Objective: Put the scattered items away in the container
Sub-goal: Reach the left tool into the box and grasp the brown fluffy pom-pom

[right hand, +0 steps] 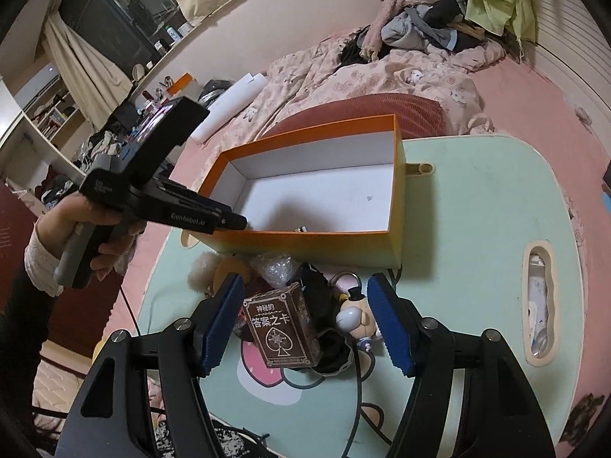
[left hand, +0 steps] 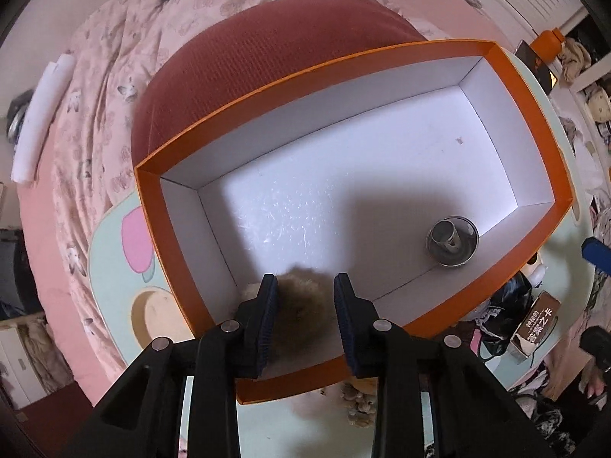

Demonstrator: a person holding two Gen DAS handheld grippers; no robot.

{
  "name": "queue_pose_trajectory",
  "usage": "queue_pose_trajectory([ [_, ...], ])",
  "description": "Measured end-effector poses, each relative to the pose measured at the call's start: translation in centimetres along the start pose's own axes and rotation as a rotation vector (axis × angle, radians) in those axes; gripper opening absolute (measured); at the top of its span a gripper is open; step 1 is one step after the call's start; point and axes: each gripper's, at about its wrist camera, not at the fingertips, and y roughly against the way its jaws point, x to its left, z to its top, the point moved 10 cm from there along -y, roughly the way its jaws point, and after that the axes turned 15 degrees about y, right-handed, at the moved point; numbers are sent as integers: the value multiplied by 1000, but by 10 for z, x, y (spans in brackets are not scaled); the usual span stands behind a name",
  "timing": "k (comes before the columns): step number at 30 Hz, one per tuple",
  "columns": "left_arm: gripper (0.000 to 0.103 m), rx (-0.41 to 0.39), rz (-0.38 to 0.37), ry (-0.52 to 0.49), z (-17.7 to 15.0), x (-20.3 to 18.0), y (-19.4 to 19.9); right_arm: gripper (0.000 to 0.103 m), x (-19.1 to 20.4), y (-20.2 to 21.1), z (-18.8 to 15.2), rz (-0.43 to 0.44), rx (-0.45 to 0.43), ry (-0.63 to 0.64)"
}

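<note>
An orange box [left hand: 305, 76] with a white inside stands on a mint-green lap table [right hand: 477, 210]. My left gripper [left hand: 305, 286] points down into its near left corner, shut on a tan fluffy ball [left hand: 301, 305]. A small round metal tin [left hand: 452, 244] lies on the box floor near the front wall. In the right wrist view a hand holds the left gripper [right hand: 238, 223] at the rim of the box [right hand: 305, 244]. My right gripper [right hand: 305, 305] is open above the pile in front of the box. A brown card box [right hand: 282, 328] and a round-headed toy figure [right hand: 355, 320] lie between its pads, untouched.
Black cloth [right hand: 324, 294], crumpled plastic [right hand: 275, 267] and a yellow plush with a cream pompom [right hand: 202, 271] lie by the front wall. A red cushion [left hand: 267, 38] presses on the box's far side. Pink bedding and a clothes heap [right hand: 439, 26] surround the table.
</note>
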Motion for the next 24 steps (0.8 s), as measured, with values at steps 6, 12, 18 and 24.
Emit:
queue_pose_trajectory([
  [6,6,13,-55,27,-2,0,-10,67,-1,1,1,7,-5,-6],
  [12,1,-38,-109,31,7,-3,-5,67,-1,-1,1,12,-1,-6],
  [18,1,-115,-222,66,24,-6,34,67,-2,-4,-1,14,9,-11],
  [24,1,-164,-285,74,33,-10,67,67,-2,-4,-2,17,9,-16],
])
